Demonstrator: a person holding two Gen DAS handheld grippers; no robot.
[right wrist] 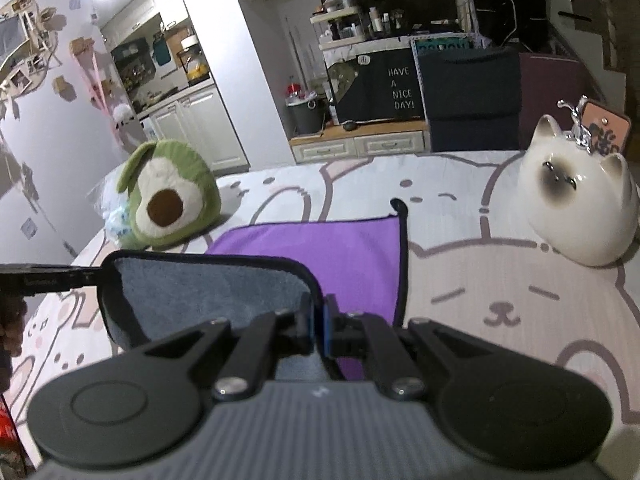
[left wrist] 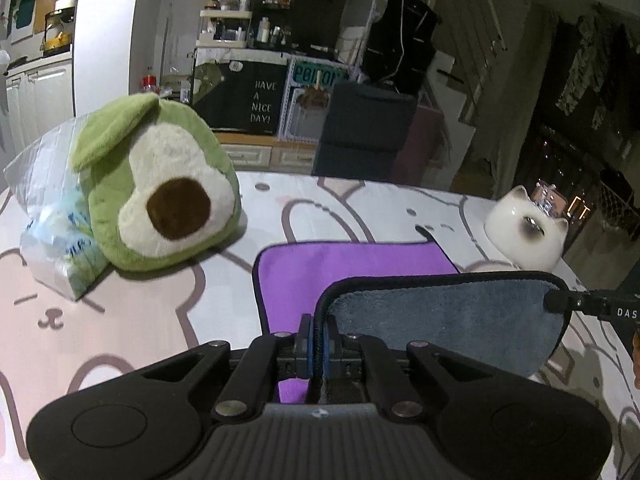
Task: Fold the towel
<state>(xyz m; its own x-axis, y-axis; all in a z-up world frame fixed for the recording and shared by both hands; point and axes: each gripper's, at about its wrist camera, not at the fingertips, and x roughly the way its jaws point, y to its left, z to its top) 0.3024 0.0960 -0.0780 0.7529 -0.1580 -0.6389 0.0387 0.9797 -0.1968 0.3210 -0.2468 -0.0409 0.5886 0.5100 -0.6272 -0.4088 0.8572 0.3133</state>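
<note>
The towel (left wrist: 352,264) is purple on top and grey underneath, with a black hem, and lies on the table. Its near edge is lifted, so the grey underside (left wrist: 448,316) faces me. My left gripper (left wrist: 318,332) is shut on the towel's near left corner. My right gripper (right wrist: 318,320) is shut on the near right corner, and its tip also shows at the right of the left wrist view (left wrist: 560,302). The left gripper's tip shows at the left of the right wrist view (right wrist: 86,274). The purple far half (right wrist: 340,248) stays flat on the table.
A green avocado plush (left wrist: 160,188) sits at the far left against a plastic bag (left wrist: 52,216). A white ceramic cat (right wrist: 580,204) stands at the far right. The tablecloth (right wrist: 500,280) has a cartoon bear print. Shelves and cabinets stand beyond the table.
</note>
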